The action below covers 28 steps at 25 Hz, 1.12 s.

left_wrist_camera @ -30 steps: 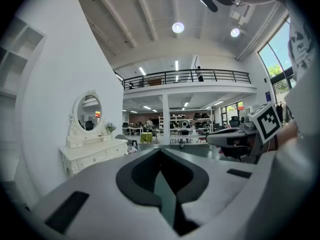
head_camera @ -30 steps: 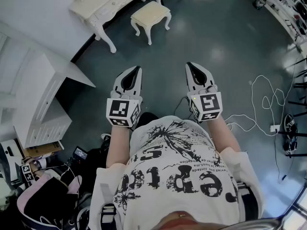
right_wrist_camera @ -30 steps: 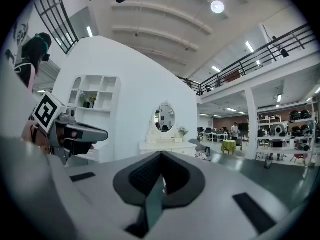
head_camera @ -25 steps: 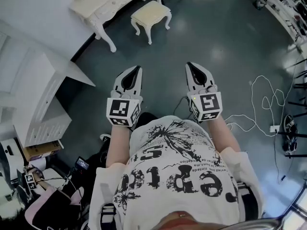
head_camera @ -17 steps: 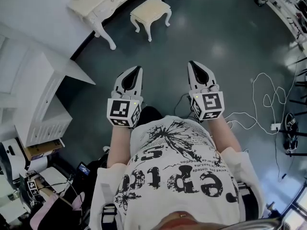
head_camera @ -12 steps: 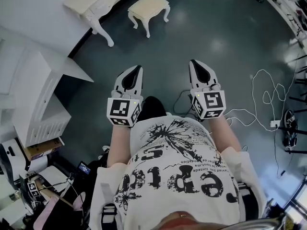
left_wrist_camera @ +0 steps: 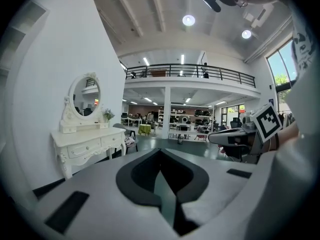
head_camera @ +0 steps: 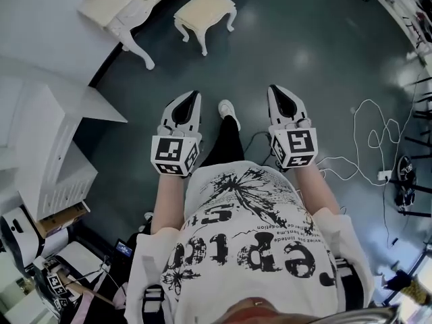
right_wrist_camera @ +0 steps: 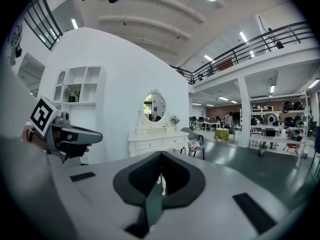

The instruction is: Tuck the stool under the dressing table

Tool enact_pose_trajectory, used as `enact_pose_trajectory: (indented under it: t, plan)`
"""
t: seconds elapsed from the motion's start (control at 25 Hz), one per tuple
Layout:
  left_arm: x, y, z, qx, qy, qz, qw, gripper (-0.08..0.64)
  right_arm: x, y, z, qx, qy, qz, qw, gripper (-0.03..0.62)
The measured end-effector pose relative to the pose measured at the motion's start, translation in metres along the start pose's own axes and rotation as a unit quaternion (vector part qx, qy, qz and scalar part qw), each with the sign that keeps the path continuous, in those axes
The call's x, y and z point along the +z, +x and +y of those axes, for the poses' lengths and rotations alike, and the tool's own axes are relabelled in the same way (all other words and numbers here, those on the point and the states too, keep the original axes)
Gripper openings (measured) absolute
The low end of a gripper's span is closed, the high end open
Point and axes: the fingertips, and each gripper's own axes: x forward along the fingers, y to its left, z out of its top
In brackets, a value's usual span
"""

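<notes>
**Item 1, stool** point(head_camera: 204, 9): cream seat on 4 curved white legs, upright on the dark floor point(head_camera: 324, 59). It stands just beside the front of the dressing table, out in the open and not under it.

**Item 2, dressing table** point(head_camera: 128, 2): white, with carved legs and drawers, set against the curved white wall. The left gripper view shows it with an oval mirror point(left_wrist_camera: 84, 98) on top. The space beneath it appears free, though the head view shows only part of it.

**Item 3, left hand-held gripper** point(head_camera: 192, 96): held at waist height and pointing forward. Its jaws are together with nothing between them, and it is well apart from the stool.

**Item 4, right hand-held gripper** point(head_camera: 276, 90): level with the left one. Its jaws are likewise together and empty, and it is well apart from the stool.

**Item 5, other:** a shoe point(head_camera: 228, 111) stepped forward between the 2 grippers, a white shelf unit point(head_camera: 47, 147) at the left, and a loose cable point(head_camera: 368, 130) on the floor at the right.

**Status:** judged to be at the approach stage. Nothing has been grasped and the stool is untouched. Left to do: close the gap, take hold of or push the seat, and slide the stool under the dressing table.
</notes>
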Motion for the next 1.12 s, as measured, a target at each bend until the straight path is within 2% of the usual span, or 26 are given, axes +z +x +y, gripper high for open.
enact_pose_trajectory:
  t: [0.24, 0.48, 0.72, 0.92, 1.12]
  plan:
    - [0.014, 0.074, 0.034, 0.001, -0.015, 0.006, 0.9999, 0.020, 0.012, 0.071, -0.039, 0.004, -0.005, 0.018, 1.000, 0.017]
    - [0.034, 0.170, 0.113, 0.013, -0.038, 0.019, 0.9990, 0.020, 0.038, 0.192, -0.076, 0.012, -0.020, 0.043, 0.999, 0.017]
    - [0.067, 0.247, 0.174, 0.021, -0.030, 0.017, 0.9992, 0.020, 0.071, 0.292, -0.108, 0.015, -0.046, 0.041, 0.998, 0.017]
    - [0.074, 0.290, 0.212, 0.047, -0.036, 0.020, 0.9980, 0.020, 0.077, 0.356, -0.125, 0.038, -0.063, 0.050, 0.996, 0.017]
    - [0.066, 0.316, 0.240, 0.093, -0.051, 0.033, 0.9938, 0.020, 0.073, 0.411, -0.133, 0.085, -0.080, 0.062, 0.991, 0.017]
